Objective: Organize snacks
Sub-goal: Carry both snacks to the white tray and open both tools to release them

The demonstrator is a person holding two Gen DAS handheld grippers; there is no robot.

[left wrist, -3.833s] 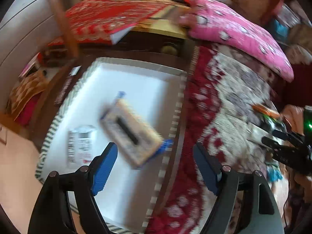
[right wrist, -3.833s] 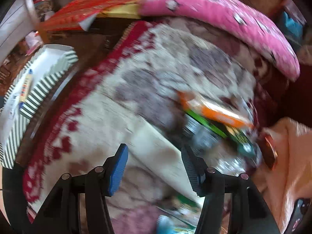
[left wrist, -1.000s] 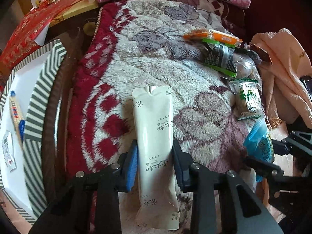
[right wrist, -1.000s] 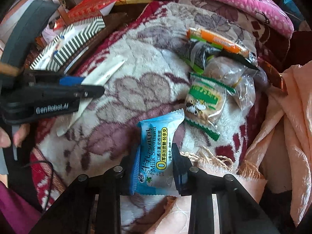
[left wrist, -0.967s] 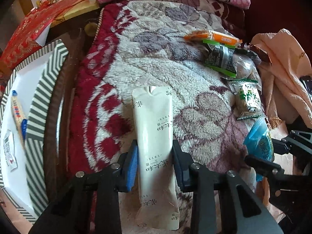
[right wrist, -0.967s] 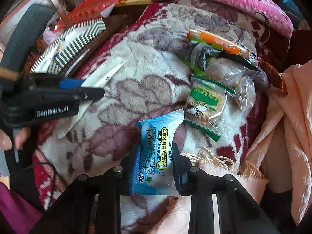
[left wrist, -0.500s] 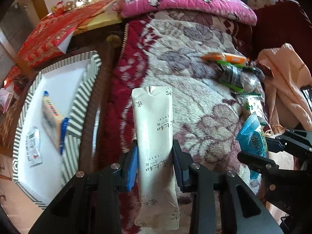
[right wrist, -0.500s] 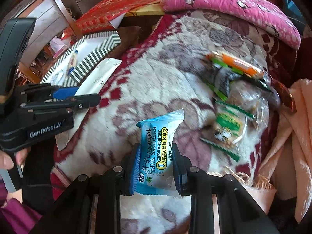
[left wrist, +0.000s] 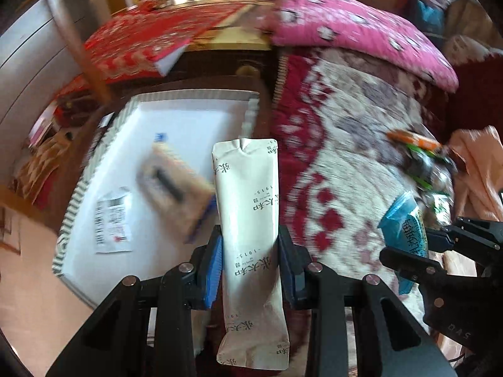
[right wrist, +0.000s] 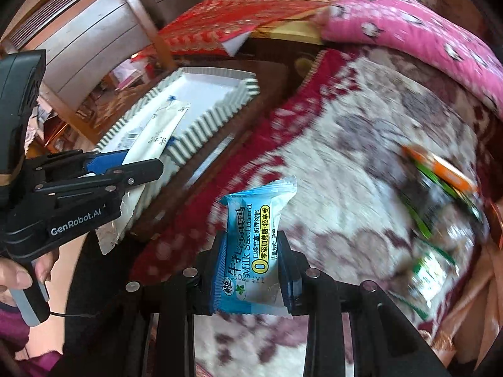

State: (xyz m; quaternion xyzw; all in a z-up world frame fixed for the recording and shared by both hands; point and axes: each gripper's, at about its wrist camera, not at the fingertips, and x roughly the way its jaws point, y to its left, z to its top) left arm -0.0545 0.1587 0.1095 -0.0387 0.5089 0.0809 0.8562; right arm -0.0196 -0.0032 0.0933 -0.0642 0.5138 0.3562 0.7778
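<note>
Partly done: a biscuit pack (left wrist: 176, 188) and a small packet (left wrist: 113, 223) already in the striped tray (left wrist: 94, 169). Left gripper (left wrist: 250, 254) clamped on a cream pouch (left wrist: 248, 201) at the tray's edge; right gripper (right wrist: 251, 270) clamped on a blue packet (right wrist: 251, 251) over the blanket (right wrist: 361, 163). Several snacks (right wrist: 440, 194) left there.

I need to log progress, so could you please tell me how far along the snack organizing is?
Done: a beige blue-ended packet lies in the white striped-rim tray. In hand: the left gripper grips a long cream pouch; the right gripper grips a blue Milk Sachima packet. Left: orange and green packets on the blanket.
</note>
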